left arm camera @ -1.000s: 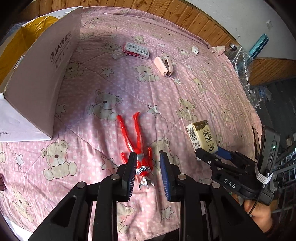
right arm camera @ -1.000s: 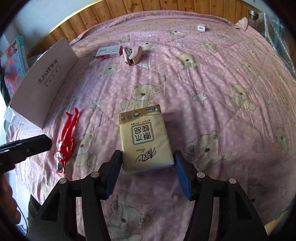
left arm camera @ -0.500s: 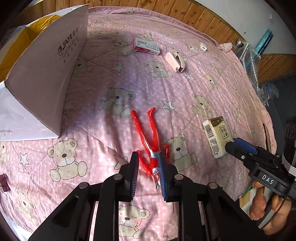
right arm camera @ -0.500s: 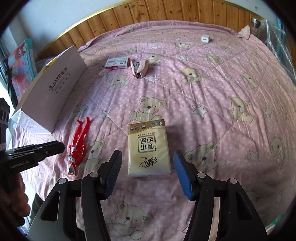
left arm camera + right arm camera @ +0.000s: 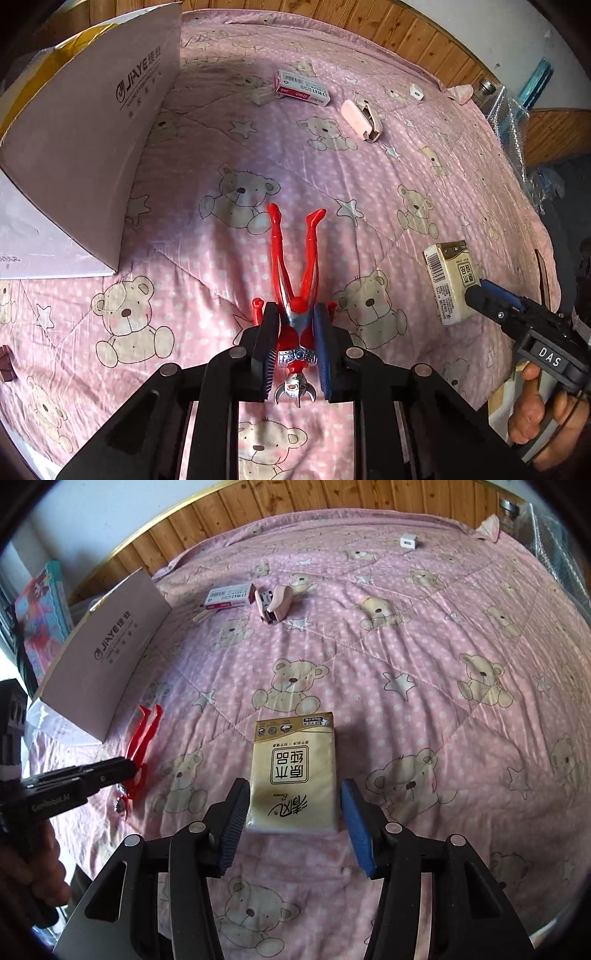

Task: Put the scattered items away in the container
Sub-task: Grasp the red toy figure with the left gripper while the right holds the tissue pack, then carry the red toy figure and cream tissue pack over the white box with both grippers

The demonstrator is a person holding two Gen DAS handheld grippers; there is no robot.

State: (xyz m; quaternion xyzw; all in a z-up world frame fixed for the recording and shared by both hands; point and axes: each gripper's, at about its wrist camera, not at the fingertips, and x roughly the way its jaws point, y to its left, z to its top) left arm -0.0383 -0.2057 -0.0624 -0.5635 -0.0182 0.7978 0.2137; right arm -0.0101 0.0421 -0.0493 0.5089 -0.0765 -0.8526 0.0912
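bed [image 5: 461, 635] | on it: box [image 5: 92, 147], figure [image 5: 295, 258], tissues [image 5: 295, 768], stapler [image 5: 360, 120]

The left wrist fisheye looks steeply down, close over the pink bear-print quilt [image 5: 229, 155], along black fingers [image 5: 264, 343] toward the wooden wall at 12 o'clock. The right wrist fisheye sits slightly further right, also facing 12 o'clock. Both share the red plastic figure [image 5: 295, 266] [image 5: 144, 731], white cardboard box [image 5: 92, 122] [image 5: 107, 664] and yellow tissue pack [image 5: 452, 280] [image 5: 295, 771].
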